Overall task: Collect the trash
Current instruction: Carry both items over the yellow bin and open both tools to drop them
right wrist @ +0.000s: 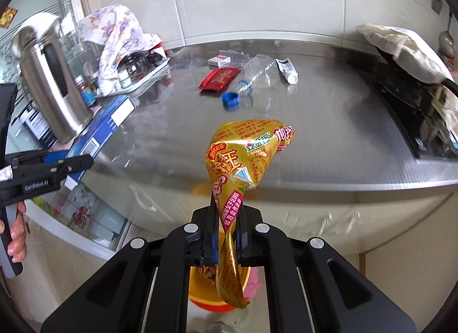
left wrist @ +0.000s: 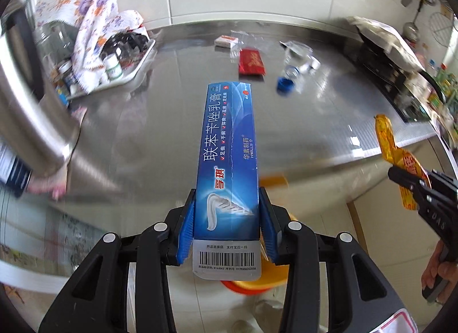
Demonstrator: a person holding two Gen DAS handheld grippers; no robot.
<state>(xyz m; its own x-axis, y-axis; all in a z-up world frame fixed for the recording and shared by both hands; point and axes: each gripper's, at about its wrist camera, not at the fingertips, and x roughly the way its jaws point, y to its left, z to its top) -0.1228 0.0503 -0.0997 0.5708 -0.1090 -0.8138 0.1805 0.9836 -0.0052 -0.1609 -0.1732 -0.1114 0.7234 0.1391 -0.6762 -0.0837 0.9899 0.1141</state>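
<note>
We hold the blue box point(left wrist: 227, 161) clamped by its barcode end in the left hand-held gripper point(left wrist: 227, 227), so its length juts clear over the surface point(left wrist: 171, 98). Our right hand-held gripper point(right wrist: 226, 235) pinches the gold wrapper point(right wrist: 243, 155) at its narrow tail, letting it hang. Both sit above what seems an orange bin point(right wrist: 206, 290), probably for dropping
</note>
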